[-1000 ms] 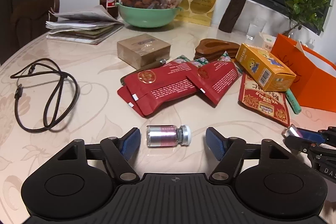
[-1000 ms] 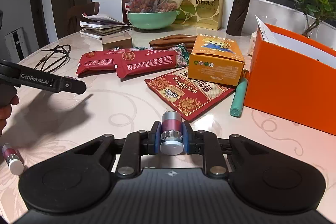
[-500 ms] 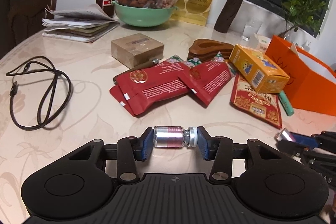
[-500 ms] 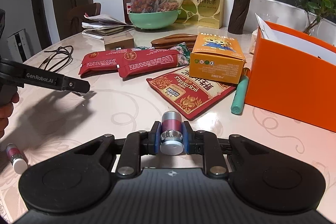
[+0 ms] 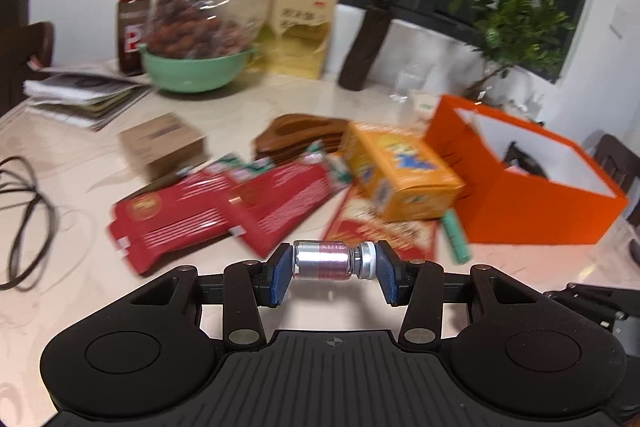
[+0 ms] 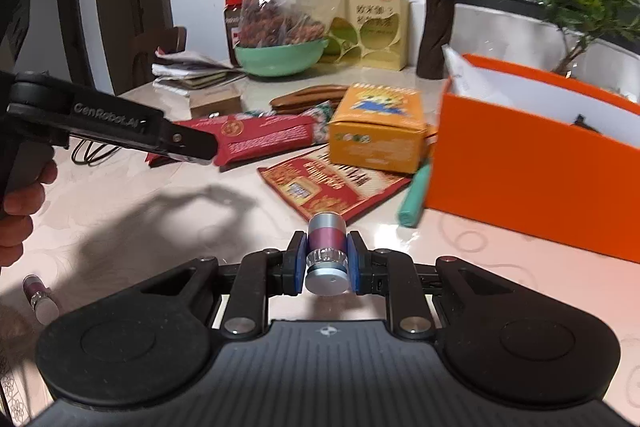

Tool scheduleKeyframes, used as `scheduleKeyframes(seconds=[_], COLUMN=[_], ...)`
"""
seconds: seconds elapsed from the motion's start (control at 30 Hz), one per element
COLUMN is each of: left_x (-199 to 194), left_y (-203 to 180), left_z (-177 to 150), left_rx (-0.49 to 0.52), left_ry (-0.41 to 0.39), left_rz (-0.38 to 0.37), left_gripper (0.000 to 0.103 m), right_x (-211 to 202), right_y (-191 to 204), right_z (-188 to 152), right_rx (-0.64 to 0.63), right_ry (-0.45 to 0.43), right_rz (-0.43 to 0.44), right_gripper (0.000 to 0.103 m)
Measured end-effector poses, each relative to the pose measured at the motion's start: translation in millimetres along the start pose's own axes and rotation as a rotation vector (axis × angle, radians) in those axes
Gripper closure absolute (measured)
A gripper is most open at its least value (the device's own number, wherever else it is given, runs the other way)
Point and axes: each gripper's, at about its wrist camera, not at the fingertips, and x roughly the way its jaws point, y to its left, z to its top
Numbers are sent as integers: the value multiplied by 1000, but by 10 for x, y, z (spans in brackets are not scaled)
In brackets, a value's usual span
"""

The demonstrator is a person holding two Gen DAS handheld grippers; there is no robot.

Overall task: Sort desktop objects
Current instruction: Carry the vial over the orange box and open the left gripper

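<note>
My left gripper is shut end to end on a small silver and pink vial, held level above the table. My right gripper is shut on a second pink vial, its silver cap facing the camera. A third vial lies on the table at the lower left of the right wrist view, near a hand. The open orange box stands to the right, ahead of both grippers. In the right wrist view the left gripper reaches in from the left.
Red packets, a yellow carton, a red snack pouch and a green pen lie mid-table. A brown box, a black cable, papers, a green bowl and plants stand further back.
The left gripper closed on the vial that lay on the table, lifted it and swung right toward the orange box. The right gripper, still holding its vial, moved a little forward and up.
</note>
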Motion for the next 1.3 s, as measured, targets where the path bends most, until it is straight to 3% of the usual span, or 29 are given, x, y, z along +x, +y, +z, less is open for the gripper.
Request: scheduleKeyframes(seconds=[0.27, 0.5, 0.8, 1.1, 1.13, 1.2, 1.23, 1.27, 1.3], left_x=[7, 307, 1121, 1696, 1723, 1749, 1748, 1727, 1702], left_y=[-778, -1609, -2375, -2580, -2587, -2596, -2604, -2608, -2609], left_z=[390, 698, 758, 687, 687, 678, 678, 673, 666], left_rx=[46, 79, 112, 123, 126, 128, 132, 134, 137], left_ry=[-58, -67, -6, 81, 82, 76, 72, 59, 37], left_rz=[-84, -186, -263, -251, -247, -239, -231, -220, -207], left_gripper=[58, 58, 57, 55, 45, 35, 21, 10, 8], right_x=[-471, -791, -732, -345, -317, -274, -277, -280, -295], right_y=[-392, -1094, -1981, -2479, -2496, -2510, -2513, -2512, -2510], right_z=[230, 450, 526, 410, 394, 369, 365, 360, 352], right_rx=[10, 54, 130, 191, 196, 189, 187, 191, 196], right_ry=[-109, -169, -146, -59, -50, -45, -50, -54, -63], right_rz=[-49, -190, -323, -337, -337, -349, -353, -351, -351], right_gripper=[79, 79, 79, 79, 79, 78, 77, 64, 46])
